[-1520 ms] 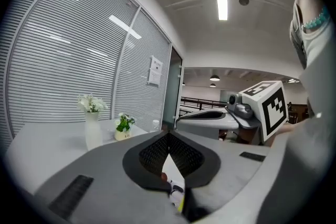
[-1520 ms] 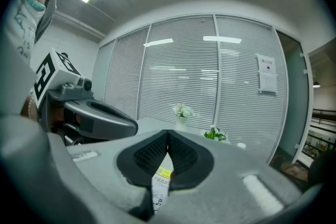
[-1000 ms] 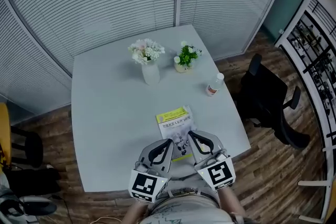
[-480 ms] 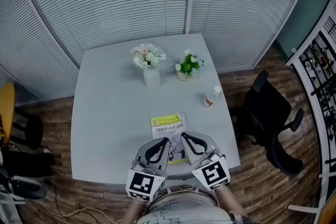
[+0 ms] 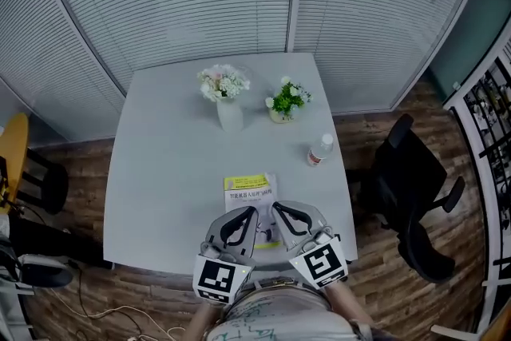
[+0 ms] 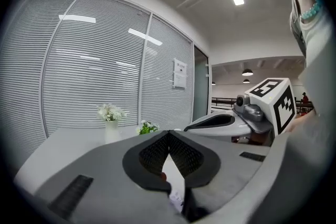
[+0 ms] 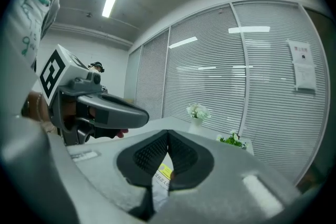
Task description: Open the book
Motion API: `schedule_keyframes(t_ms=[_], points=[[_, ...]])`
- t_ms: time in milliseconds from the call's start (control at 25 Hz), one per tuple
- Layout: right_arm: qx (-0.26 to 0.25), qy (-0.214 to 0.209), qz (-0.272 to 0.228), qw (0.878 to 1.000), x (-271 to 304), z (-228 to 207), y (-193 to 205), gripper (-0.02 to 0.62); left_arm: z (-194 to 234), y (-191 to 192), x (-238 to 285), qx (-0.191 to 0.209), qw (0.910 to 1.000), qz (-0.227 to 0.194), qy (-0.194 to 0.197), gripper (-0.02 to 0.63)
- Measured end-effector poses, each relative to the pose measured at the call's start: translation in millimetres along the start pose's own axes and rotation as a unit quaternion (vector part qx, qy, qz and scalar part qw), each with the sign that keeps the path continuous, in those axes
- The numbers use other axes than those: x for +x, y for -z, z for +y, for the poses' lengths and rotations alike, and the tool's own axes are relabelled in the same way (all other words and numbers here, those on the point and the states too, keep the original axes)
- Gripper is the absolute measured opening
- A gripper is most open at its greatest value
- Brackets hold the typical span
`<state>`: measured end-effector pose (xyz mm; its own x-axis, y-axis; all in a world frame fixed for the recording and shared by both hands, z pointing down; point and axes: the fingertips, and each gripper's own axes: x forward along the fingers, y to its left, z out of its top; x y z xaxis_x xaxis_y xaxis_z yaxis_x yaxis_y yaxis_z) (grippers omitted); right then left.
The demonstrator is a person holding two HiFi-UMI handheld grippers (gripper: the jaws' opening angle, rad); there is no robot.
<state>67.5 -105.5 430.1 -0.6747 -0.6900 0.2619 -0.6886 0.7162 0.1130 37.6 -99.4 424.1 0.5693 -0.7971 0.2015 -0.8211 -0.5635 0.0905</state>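
In the head view the closed book lies flat near the front edge of the table, its near end under the left gripper and right gripper, so a push could slide it off rather than lift the cover. The left gripper view shows its jaws tip to tip and empty, the book below them; set like this they cannot catch the cover. The right gripper view shows the same, so its tips would likely skid across the book.

The book lies closed and flat near the front edge of the bench. Its white cover carries a yellow band at the far end.
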Motion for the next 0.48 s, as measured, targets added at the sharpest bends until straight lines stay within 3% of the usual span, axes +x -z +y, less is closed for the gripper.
schedule_keyframes(t_ms=[480], points=[[-0.001,-0.014,0.009,1.000,-5.7,-17.7,18.7,0.002,-11.6,29.4,22.9,0.013,0.9991,0.037,-0.018,-0.002]])
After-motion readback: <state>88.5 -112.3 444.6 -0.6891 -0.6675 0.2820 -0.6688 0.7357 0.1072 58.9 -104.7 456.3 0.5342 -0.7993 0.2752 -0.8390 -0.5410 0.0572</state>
